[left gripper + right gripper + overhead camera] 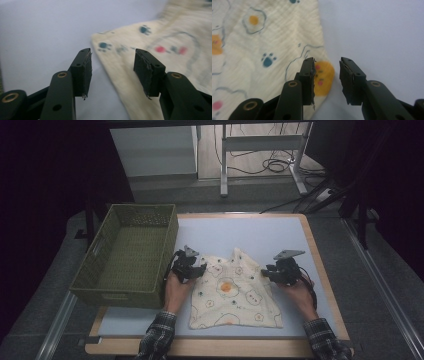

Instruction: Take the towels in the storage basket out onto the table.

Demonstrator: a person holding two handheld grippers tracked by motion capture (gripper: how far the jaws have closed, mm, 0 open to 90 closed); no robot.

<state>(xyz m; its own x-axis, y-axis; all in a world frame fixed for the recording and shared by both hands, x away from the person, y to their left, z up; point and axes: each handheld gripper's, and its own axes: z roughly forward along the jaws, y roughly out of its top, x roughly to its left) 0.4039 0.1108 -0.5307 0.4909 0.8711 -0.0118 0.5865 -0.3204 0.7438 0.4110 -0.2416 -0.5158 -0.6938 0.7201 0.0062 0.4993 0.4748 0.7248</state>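
A cream cloth printed with fried eggs and paw prints lies crumpled on the pale blue mat. My left gripper is at the cloth's upper left corner, held in a hand. In the left gripper view the cloth has its edge running under the gap of that gripper, whose jaws stand apart and press on nothing. My right gripper sits at the cloth's right edge. In the right gripper view its jaws are open over the edge of the cloth, beside an orange egg print.
A green woven basket stands on the left of the table, close beside my left hand. The mat has a wooden border on the right. Behind the table are a desk frame and floor cables.
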